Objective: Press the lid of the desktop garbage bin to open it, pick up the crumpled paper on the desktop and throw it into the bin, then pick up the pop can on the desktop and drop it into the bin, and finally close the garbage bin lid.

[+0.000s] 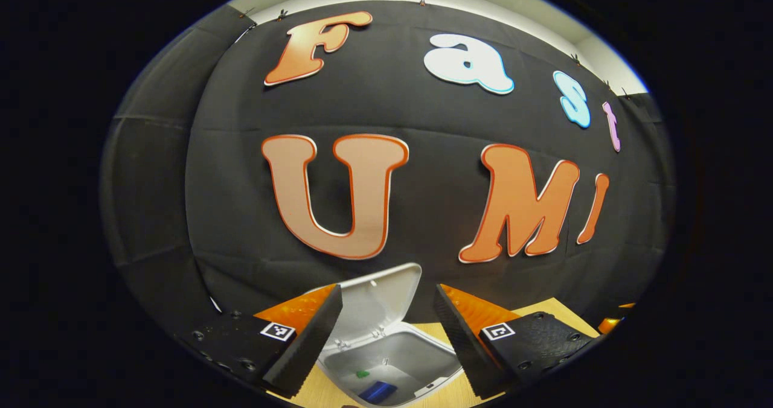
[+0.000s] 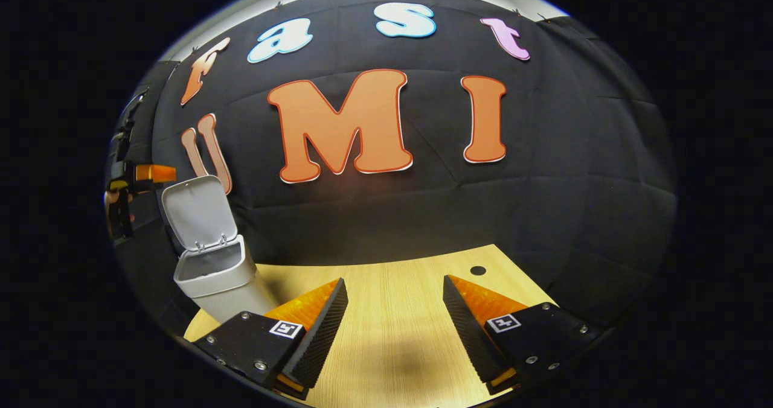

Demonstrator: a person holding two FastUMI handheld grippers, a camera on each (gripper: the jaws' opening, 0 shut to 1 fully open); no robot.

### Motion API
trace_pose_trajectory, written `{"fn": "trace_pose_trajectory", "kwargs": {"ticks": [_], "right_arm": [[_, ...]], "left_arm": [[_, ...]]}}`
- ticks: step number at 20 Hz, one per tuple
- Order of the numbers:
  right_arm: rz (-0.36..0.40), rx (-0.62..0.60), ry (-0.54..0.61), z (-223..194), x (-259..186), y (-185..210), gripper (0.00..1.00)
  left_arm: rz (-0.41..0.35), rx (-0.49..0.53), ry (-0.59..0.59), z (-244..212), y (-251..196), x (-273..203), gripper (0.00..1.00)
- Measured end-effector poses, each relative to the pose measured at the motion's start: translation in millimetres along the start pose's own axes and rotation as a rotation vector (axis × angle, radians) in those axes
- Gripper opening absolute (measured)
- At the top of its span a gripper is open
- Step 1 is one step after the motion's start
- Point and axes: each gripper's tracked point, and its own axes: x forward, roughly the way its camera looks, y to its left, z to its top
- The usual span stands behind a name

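Note:
The white desktop bin (image 1: pixel 416 353) stands right below my left gripper (image 1: pixel 386 338), its lid (image 1: pixel 377 299) swung up and open. A blue object (image 1: pixel 377 391) and a small green bit (image 1: pixel 362 373) lie at the bin's bottom; I cannot tell what they are. My left gripper is open above the bin's mouth with nothing between its fingers. In the right gripper view the bin (image 2: pixel 220 275) stands at the table's far left with its lid (image 2: pixel 196 212) upright, and the left gripper (image 2: pixel 130 178) hovers above it. My right gripper (image 2: pixel 392 329) is open over bare table.
The light wooden table (image 2: pixel 398 287) runs back to the black cloth wall. A small dark round hole (image 2: pixel 477 270) sits near its far right corner. The table's edges fall away at the left and right.

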Motion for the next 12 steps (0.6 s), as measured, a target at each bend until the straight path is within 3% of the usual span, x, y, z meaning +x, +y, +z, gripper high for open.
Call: {"fn": "trace_pose_trajectory", "kwargs": {"ticks": [5,10,12], "right_arm": [[0.026,-0.026,-0.01,11.6,7.6,-13.7,0.95],[0.058,-0.039,-0.014,17.5,11.3,-23.3,0.94],[0.058,-0.036,-0.008,15.9,12.4,-30.4,0.94]], "left_arm": [[0.043,-0.007,0.018,43.2,5.9,18.7,0.95],[0.09,0.091,0.106,55.7,17.4,65.1,0.96],[0.096,0.053,0.161,47.9,17.6,82.7,0.97]]}}
